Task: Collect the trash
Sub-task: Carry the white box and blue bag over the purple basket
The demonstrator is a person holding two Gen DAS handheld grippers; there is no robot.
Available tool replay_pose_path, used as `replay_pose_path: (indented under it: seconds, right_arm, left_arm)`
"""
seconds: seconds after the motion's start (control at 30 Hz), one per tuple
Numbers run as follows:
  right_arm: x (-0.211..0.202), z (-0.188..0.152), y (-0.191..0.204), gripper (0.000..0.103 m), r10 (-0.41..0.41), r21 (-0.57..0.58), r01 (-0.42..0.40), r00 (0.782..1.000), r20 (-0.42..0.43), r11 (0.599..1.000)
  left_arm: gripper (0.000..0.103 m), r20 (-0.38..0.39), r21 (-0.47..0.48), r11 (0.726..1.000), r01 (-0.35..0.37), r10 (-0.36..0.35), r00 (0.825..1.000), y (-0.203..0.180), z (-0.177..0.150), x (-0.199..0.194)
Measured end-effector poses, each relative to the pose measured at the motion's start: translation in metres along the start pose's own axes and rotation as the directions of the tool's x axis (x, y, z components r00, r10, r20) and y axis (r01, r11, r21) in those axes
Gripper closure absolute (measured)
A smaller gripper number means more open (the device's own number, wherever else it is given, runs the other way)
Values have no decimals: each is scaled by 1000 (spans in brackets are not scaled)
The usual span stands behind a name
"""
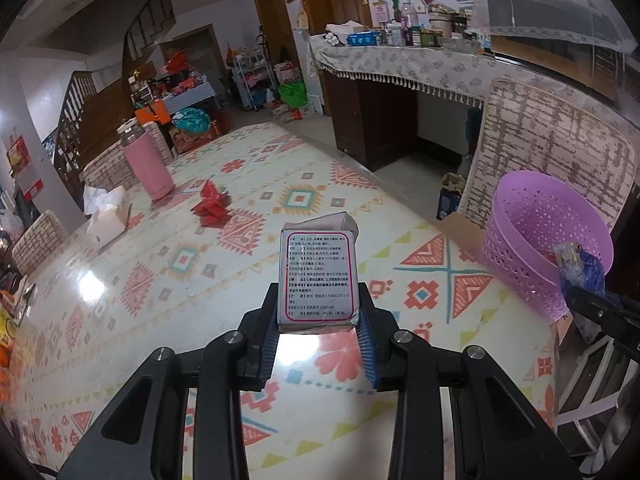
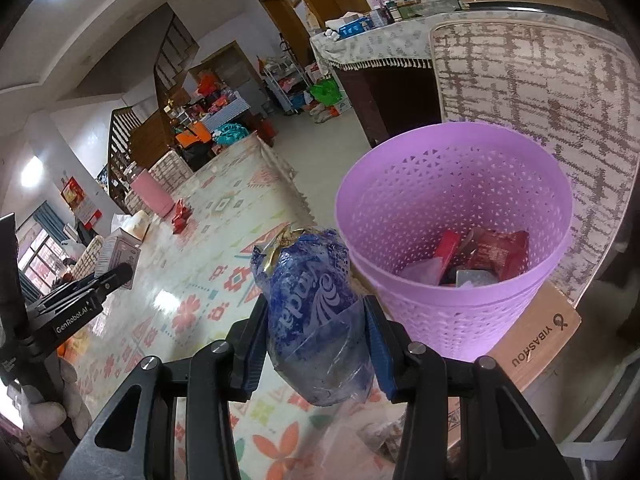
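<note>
Left wrist view: table (image 1: 120, 280) with a glossy patterned cover fills most of the frame. Bin (image 1: 536, 240), purple perforated plastic, stands at the table's right edge on a pale board; a chair back rises behind it. Flask (image 1: 146, 164), pink, stands upright at the far left of the table, with a tissue box (image 1: 106, 218) just beside it. Red wrapper (image 1: 212, 206), crumpled, lies on the table near the flask, well apart from the bin. Left gripper (image 1: 318, 322) is partly closed; its blue-padded fingers (image 1: 268, 340) press on both sides of a small silver carton (image 1: 316, 276) with printed text, held upright above the table, left of the bin. Right wrist view: the bin (image 2: 440, 320) sits just right of the gripper, its mouth open to the camera, with red packets and a silver piece at the bottom. Right gripper (image 2: 316, 344) is partly closed; its fingers (image 2: 378, 344) clamp a crumpled blue plastic bottle (image 2: 312, 304), neck pointing away, held just beside the bin's left wall and outside its rim. The left gripper (image 2: 116, 274) shows at the left edge with the carton (image 2: 118, 254) in its grip.
</note>
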State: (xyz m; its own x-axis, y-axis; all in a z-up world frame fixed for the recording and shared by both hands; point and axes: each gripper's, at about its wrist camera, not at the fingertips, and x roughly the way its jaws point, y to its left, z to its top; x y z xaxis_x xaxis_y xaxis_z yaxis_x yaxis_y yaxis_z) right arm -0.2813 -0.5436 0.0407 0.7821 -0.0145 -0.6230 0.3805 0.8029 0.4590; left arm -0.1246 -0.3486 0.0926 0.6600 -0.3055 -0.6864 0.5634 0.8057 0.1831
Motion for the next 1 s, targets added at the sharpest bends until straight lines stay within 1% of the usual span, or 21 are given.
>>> replay_pose_path:
  seconds: [0.37, 0.7, 1.0]
  right_arm:
    - [-11, 16, -33, 54, -21, 46, 20, 999, 30, 999]
    - [-20, 35, -48, 54, 6, 52, -10, 997, 71, 999]
    - [-24, 47, -68, 54, -26, 87, 17, 995, 100, 996]
  left_arm:
    - [70, -9, 64, 997, 32, -32, 999, -43, 21, 14]
    - [70, -9, 116, 990, 74, -74, 997, -84, 40, 23]
    - [70, 1, 152, 984, 92, -93, 996, -108, 54, 27]
